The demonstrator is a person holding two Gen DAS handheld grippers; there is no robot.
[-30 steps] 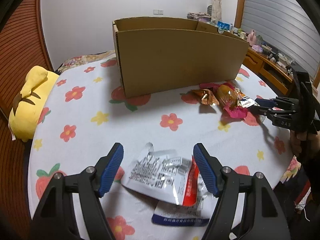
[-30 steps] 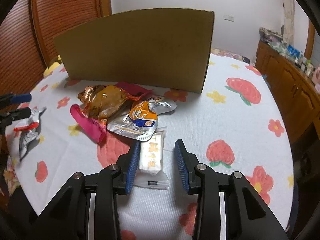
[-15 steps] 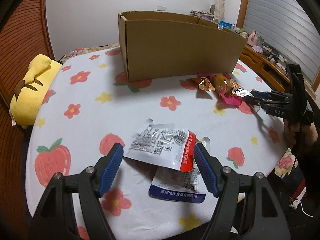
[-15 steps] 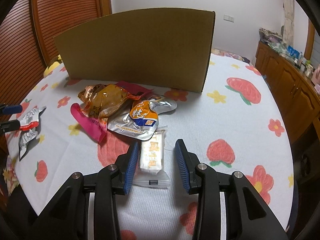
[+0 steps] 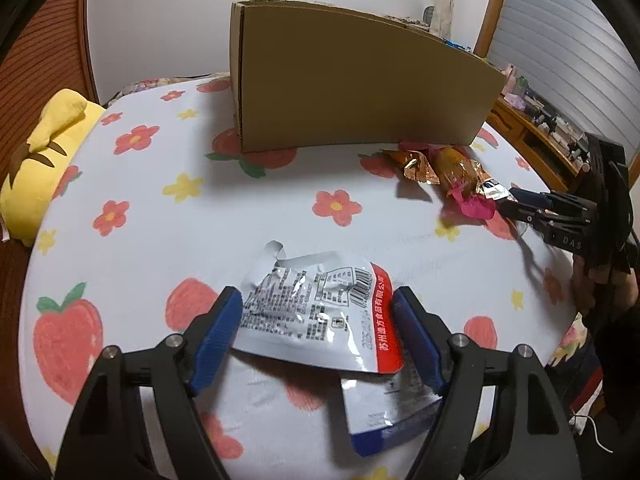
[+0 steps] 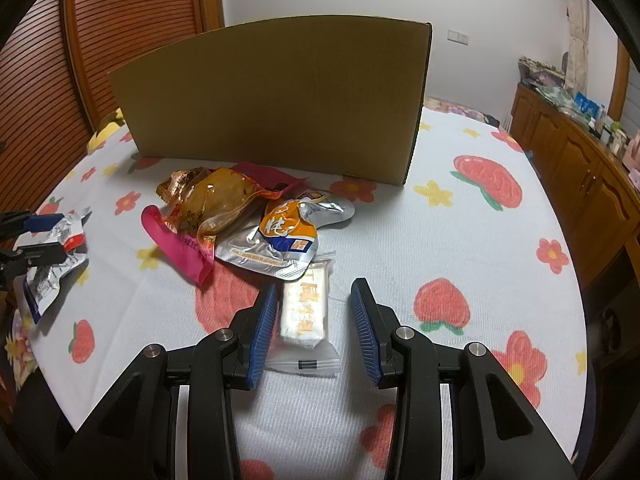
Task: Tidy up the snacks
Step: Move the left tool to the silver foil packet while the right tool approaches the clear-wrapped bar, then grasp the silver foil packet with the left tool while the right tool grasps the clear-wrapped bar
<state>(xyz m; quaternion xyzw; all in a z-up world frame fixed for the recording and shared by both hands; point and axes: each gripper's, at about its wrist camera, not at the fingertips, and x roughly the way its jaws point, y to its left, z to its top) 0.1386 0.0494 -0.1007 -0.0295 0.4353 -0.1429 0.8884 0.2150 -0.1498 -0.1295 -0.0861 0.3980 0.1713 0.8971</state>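
Observation:
My left gripper (image 5: 318, 328) holds a white-and-red snack packet (image 5: 320, 312) between its blue pads; the packet is lifted off the table above a white-and-blue packet (image 5: 390, 412). It also shows at the left of the right wrist view (image 6: 60, 236). My right gripper (image 6: 314, 324) is open around a white wafer packet (image 6: 305, 312) lying on the table, pads not touching it. A pile of snacks lies ahead: an orange packet (image 6: 216, 200), a pink packet (image 6: 176, 244), a silver-orange packet (image 6: 284, 240). The cardboard box (image 6: 280, 104) stands behind.
The round table has a flowered white cloth (image 5: 160, 208). A yellow plush (image 5: 40, 160) lies at its left edge. A wooden cabinet (image 6: 576, 160) with clutter stands to the right. The right gripper shows at the right of the left wrist view (image 5: 552, 216).
My left gripper has closed in on the white-and-red packet and raised it off the white-and-blue one. My right gripper has hardly moved and stays open around the wafer.

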